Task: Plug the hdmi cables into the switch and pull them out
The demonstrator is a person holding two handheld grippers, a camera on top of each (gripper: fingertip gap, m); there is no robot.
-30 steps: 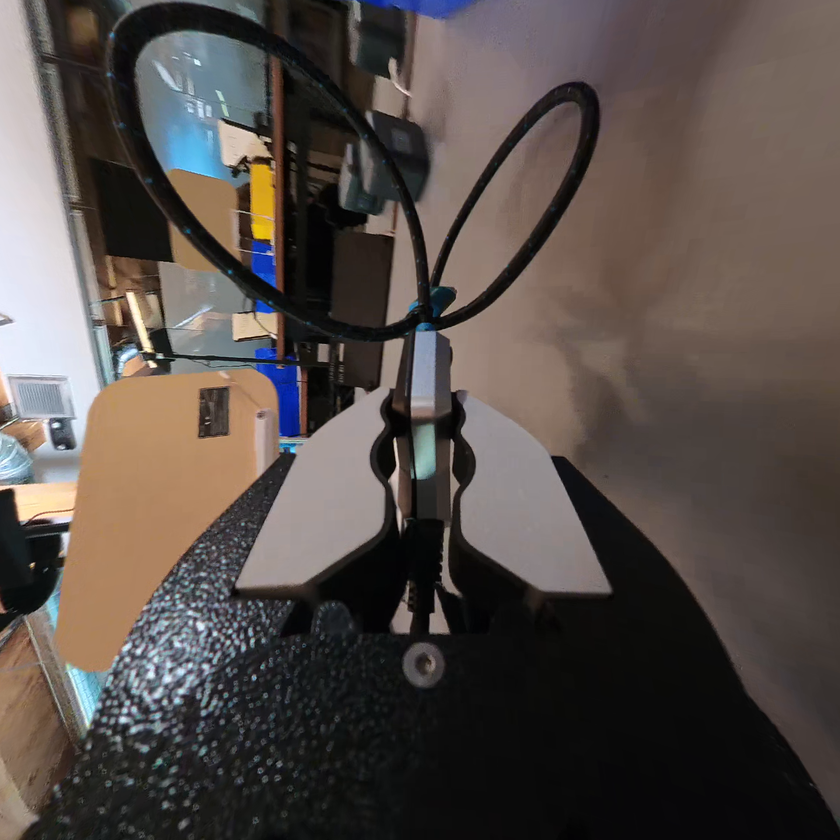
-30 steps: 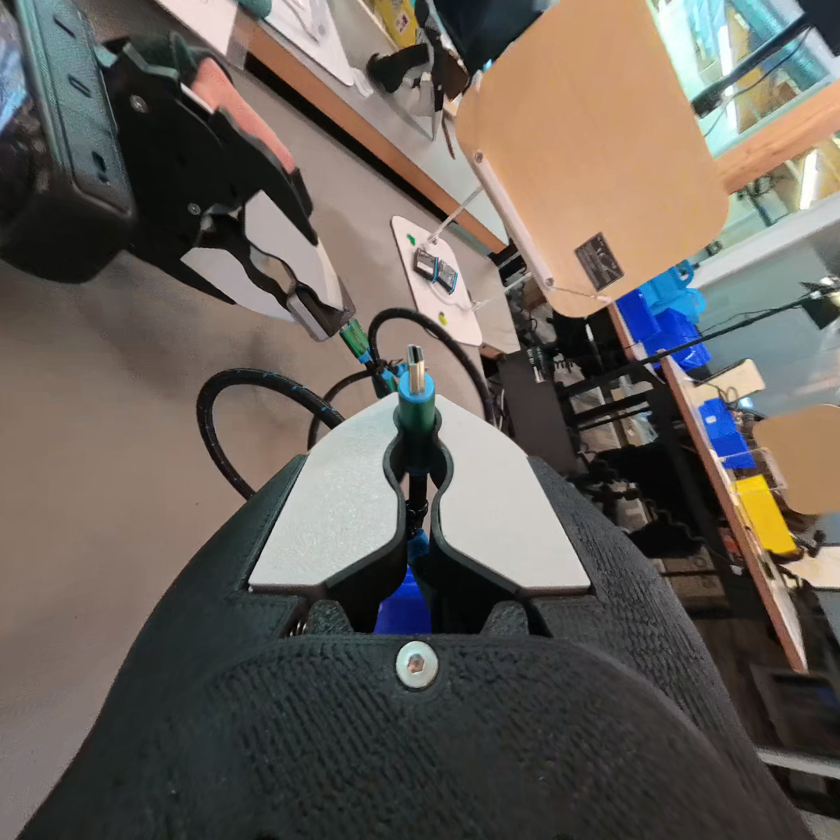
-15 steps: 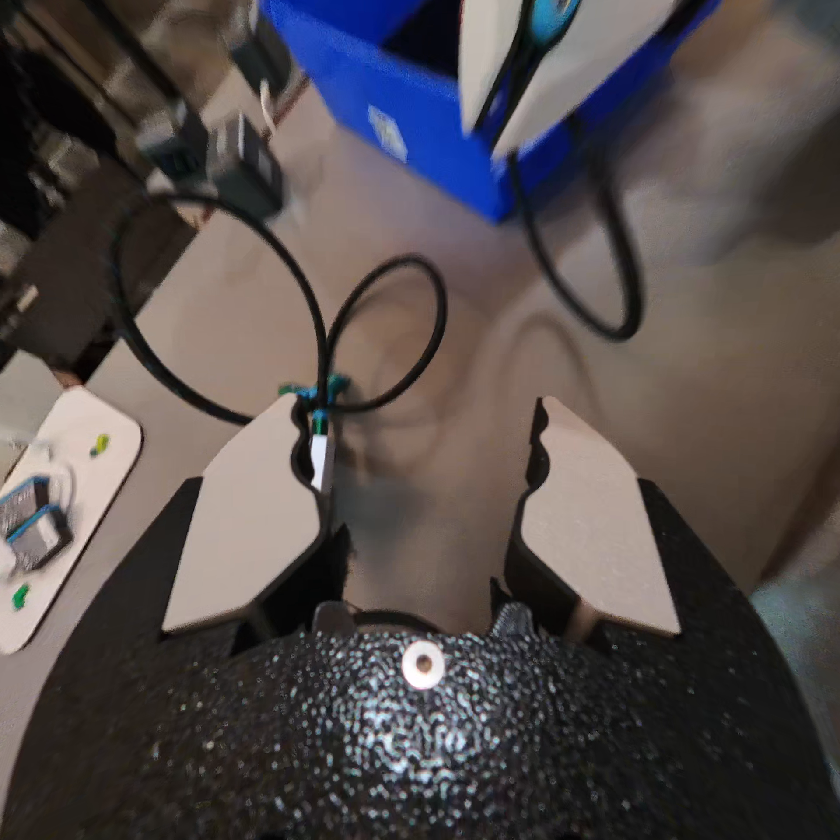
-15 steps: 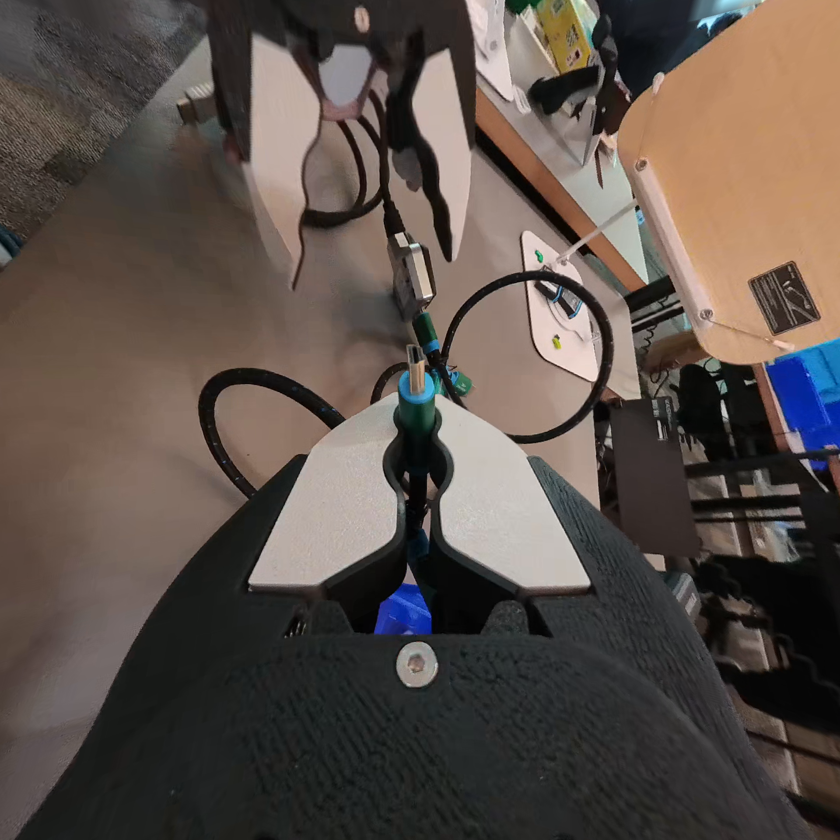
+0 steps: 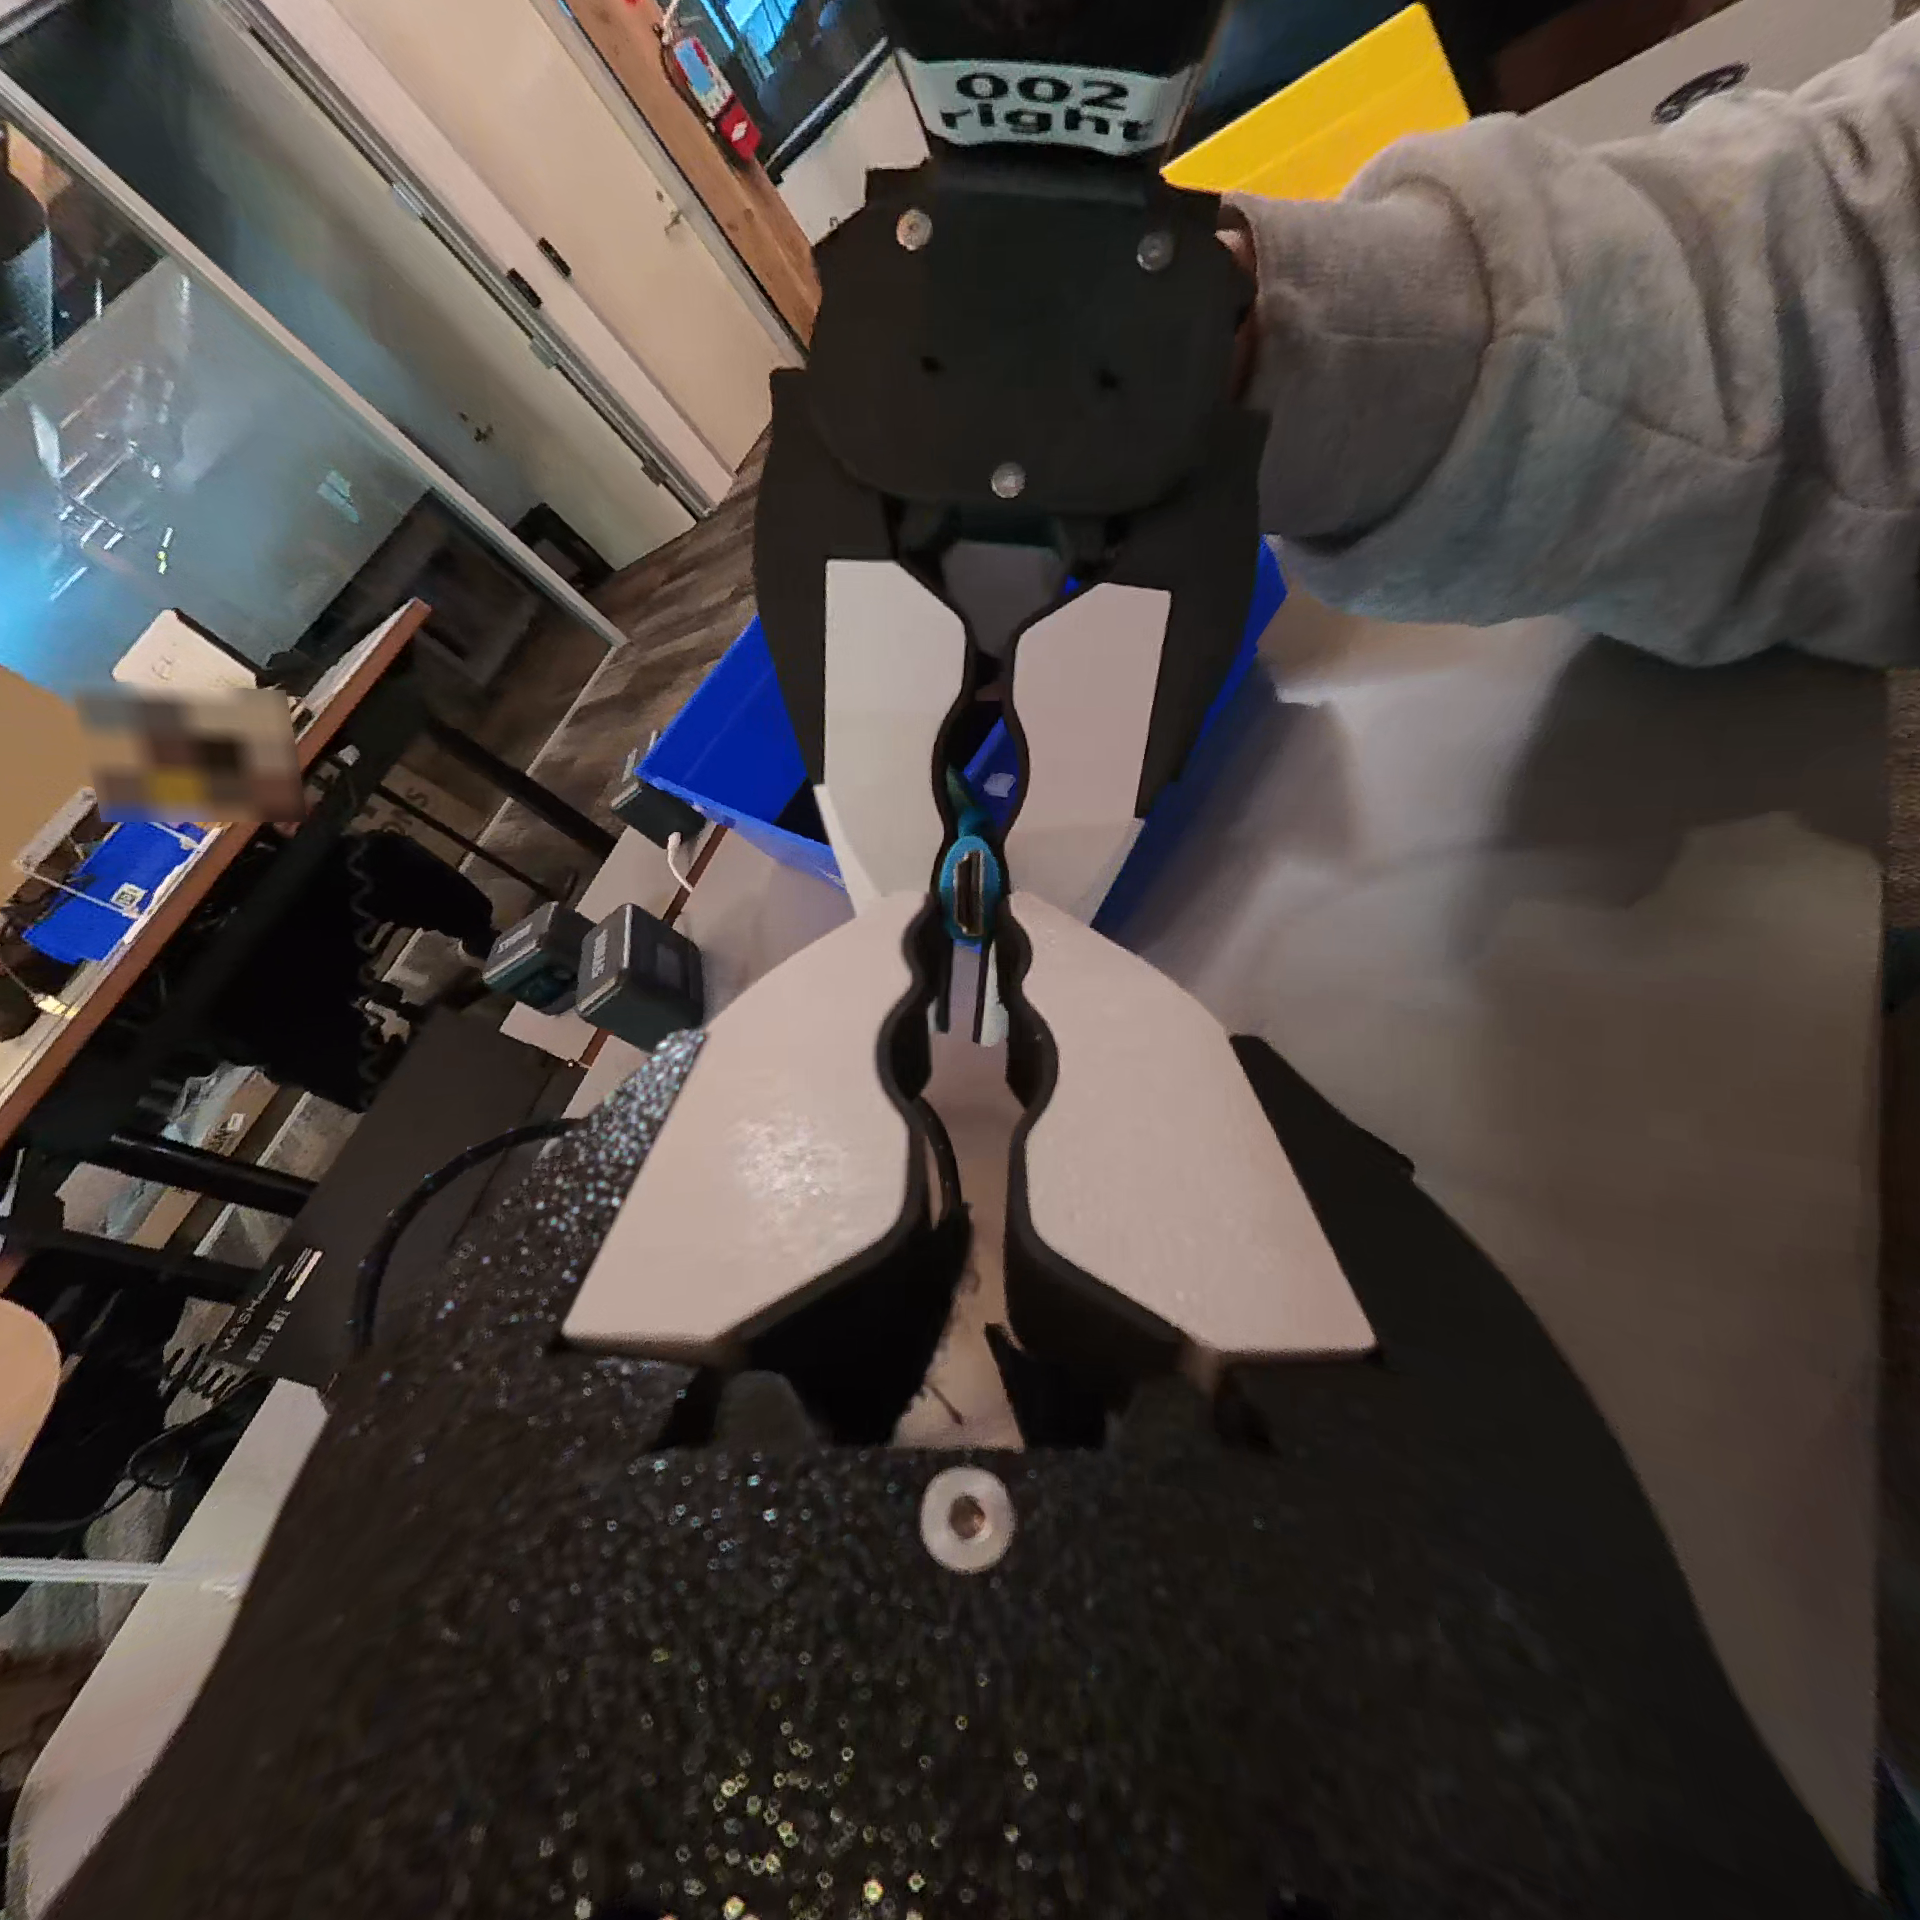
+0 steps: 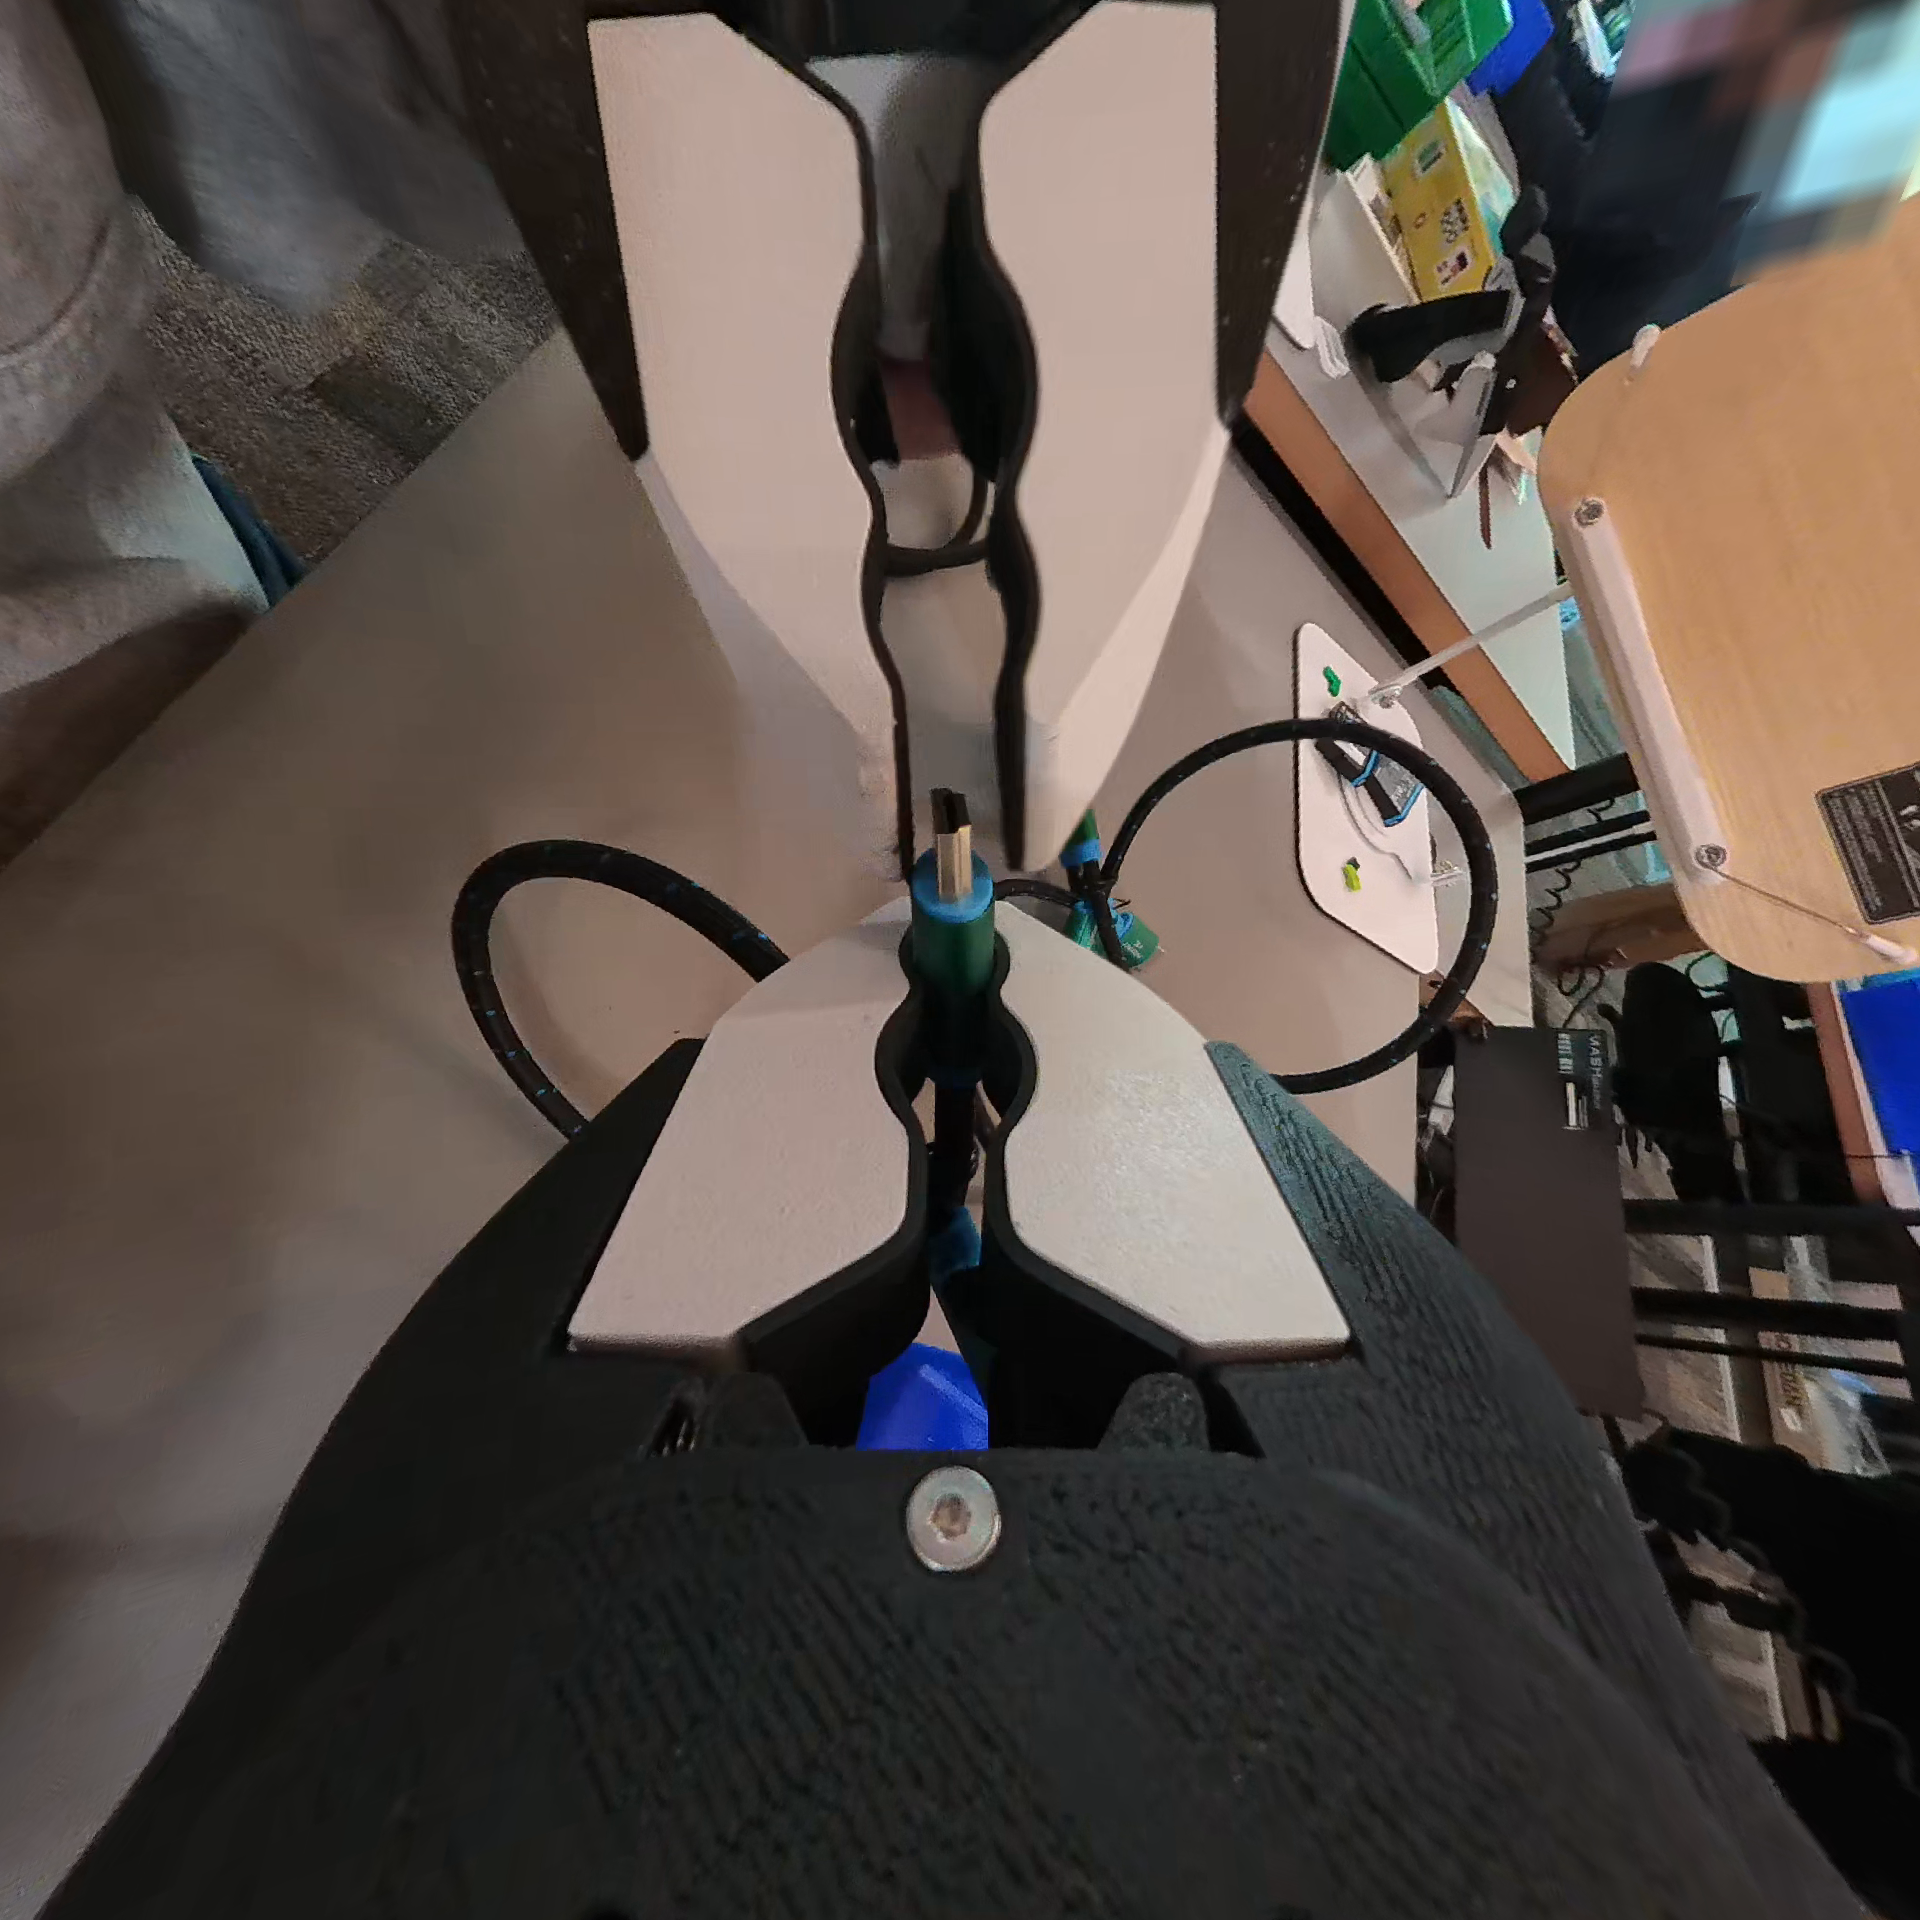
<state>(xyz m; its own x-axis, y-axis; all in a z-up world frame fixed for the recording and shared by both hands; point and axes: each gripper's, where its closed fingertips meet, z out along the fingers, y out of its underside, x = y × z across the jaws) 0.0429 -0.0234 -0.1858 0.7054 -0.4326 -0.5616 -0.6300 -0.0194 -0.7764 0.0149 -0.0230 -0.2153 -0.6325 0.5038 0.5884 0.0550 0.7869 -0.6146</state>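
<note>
Green-and-blue cable plug (image 6: 951, 935) with a gold metal tip sits clamped in the nearly closed jaws of the right gripper (image 6: 954, 940), pointing at the left gripper (image 5: 961, 940). That gripper's jaws are narrowly parted around a flat silver adapter (image 5: 961, 992); firm contact is unclear. Black braided cable (image 6: 499, 956) loops over the beige tabletop (image 6: 260, 831) beside the plug.

Behind you: blue bin (image 5: 717, 769), two small cameras (image 5: 603, 971), yellow bin (image 5: 1340, 114), wooden chair back (image 6: 1766, 623), white pad (image 6: 1361, 821)
</note>
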